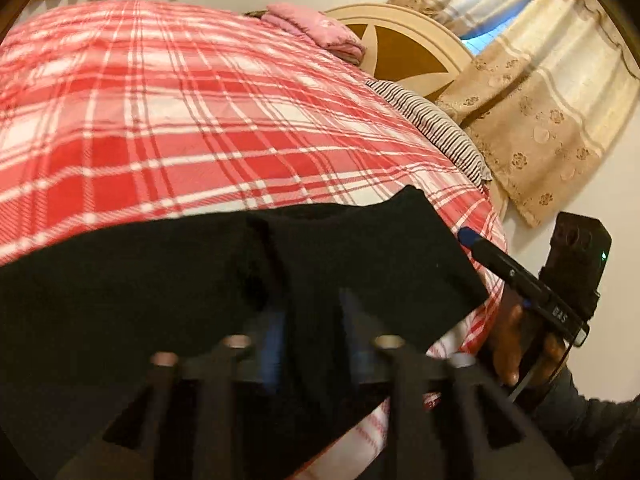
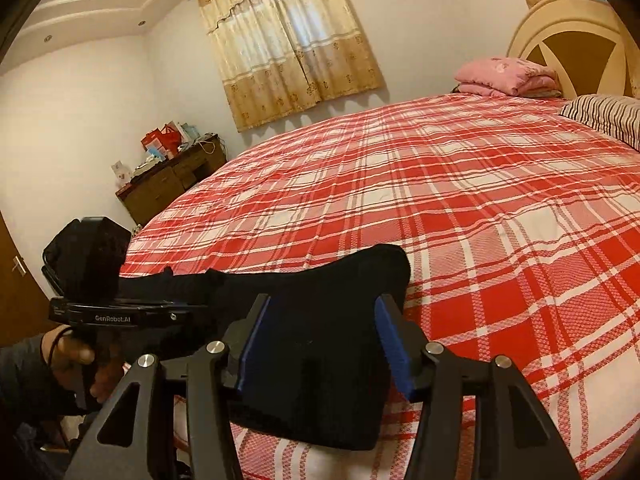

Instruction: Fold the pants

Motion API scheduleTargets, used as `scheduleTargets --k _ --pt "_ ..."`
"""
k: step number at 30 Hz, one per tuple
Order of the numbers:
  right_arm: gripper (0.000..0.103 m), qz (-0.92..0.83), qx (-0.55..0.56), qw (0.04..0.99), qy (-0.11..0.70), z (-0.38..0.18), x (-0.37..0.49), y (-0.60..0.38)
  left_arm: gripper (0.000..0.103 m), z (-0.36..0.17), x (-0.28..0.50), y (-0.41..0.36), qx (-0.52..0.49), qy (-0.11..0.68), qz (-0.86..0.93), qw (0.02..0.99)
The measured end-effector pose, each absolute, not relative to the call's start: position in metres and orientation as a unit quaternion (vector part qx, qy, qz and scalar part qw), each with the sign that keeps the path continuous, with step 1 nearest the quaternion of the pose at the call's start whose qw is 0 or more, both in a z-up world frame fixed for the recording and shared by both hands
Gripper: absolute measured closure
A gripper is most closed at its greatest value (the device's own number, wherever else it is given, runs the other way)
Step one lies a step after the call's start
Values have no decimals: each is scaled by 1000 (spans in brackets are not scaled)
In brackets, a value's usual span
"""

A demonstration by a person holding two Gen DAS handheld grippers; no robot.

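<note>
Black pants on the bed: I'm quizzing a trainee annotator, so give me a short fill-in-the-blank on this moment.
1. The black pants lie on a red and white ____ bedspread.
2. The right gripper has its blue pads ____, pants between them.
3. The folded blanket by the headboard is ____.

Missing words: plaid; open; pink

We see a warm, yellowish indoor light in both views, with soft daylight glowing through the curtains (image 2: 292,40) and a bluish bright patch at the window (image 1: 504,20). The fisheye bends the bed (image 2: 460,208) into a dome and darkens the corners. In the left wrist view the left tongs (image 1: 308,344) are blurred and close, and the black pants (image 1: 240,280) lose all detail. The right wrist view is sharper; the pants cast a faint shadow on the plaid.
</note>
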State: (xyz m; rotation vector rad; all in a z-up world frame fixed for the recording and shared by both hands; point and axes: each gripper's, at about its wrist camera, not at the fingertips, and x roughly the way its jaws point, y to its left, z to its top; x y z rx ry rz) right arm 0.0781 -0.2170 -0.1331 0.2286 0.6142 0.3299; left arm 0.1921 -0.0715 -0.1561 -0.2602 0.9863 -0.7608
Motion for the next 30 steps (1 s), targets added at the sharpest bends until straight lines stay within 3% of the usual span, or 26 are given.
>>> scheduleTargets --k 1,3,11,14,16,19,30 --pt "48 159 114 933 301 -134 78 -218 39 -157 191 -75 -121 460 -354 806" --pt "48 155 119 933 303 -135 79 -221 31 -156 188 -80 -117 454 -360 807" --pt "48 192 108 926 305 -133 75 -209 32 -147 183 -90 -127 442 -392 797" --pt "49 171 61 920 346 -141 81 -194 29 -140 174 -100 -91 429 -393 808" --pt "65 124 23 911 392 -154 91 -191 20 -138 170 -103 -64 425 -385 817" --pt "74 100 15 905 412 -158 95 -199 7 -140 170 -97 -55 423 -364 828" --pt "74 87 8 896 435 -158 96 -207 6 -157 188 -81 -144 447 -367 802"
